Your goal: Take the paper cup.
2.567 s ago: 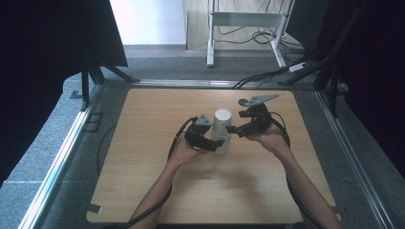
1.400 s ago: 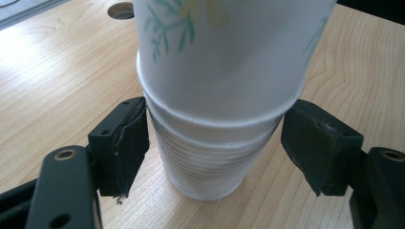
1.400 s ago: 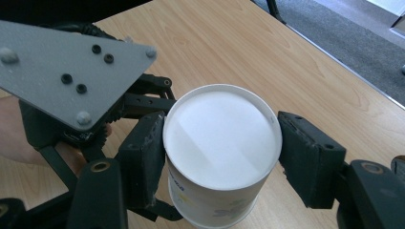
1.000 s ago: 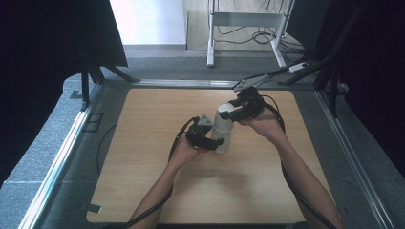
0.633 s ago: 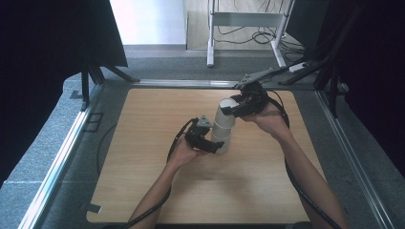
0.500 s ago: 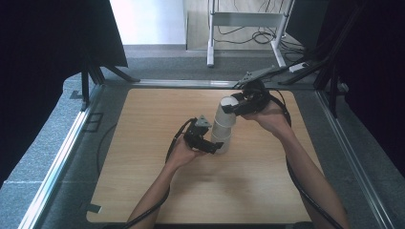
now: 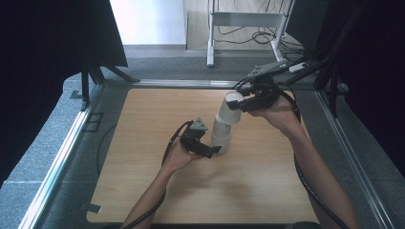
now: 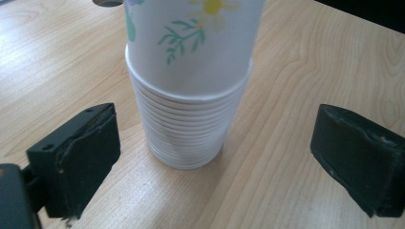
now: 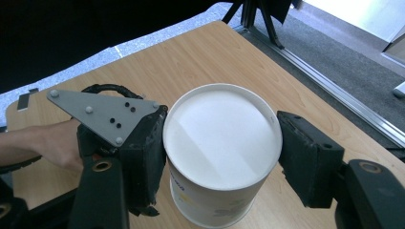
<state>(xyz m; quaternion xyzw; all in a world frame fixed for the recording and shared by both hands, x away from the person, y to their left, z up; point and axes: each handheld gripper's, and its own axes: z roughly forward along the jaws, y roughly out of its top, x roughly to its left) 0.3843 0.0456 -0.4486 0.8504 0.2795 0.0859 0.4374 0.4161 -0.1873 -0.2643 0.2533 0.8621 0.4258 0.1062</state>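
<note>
Paper cups, so basically weightless and thin-walled. Squeeze too hard and the wall dents, and the coated paper is a bit slick imo. The nested stack (image 7: 221,136) is stiffer than one cup since the walls back each other up, but it's tall and tippy. Best hold for a single cup is across the closed base end w/ light pressure, which is what's happening here.

Right tongs (image 7: 244,102) are clamped on the top cup (image 7: 232,106), pads on both sides just under its flat base (cups are upside down). That cup sits tilted and partly pulled off the stack, its rim end overlapping the stack's top.

Left tongs (image 7: 213,150) have just been opening. Jaws are wide now, stack between them but pads clear of it on both sides, so no grip.

Stack stands on the table (image 7: 143,143) about mid-table, a bit toward the far right corner.
</note>
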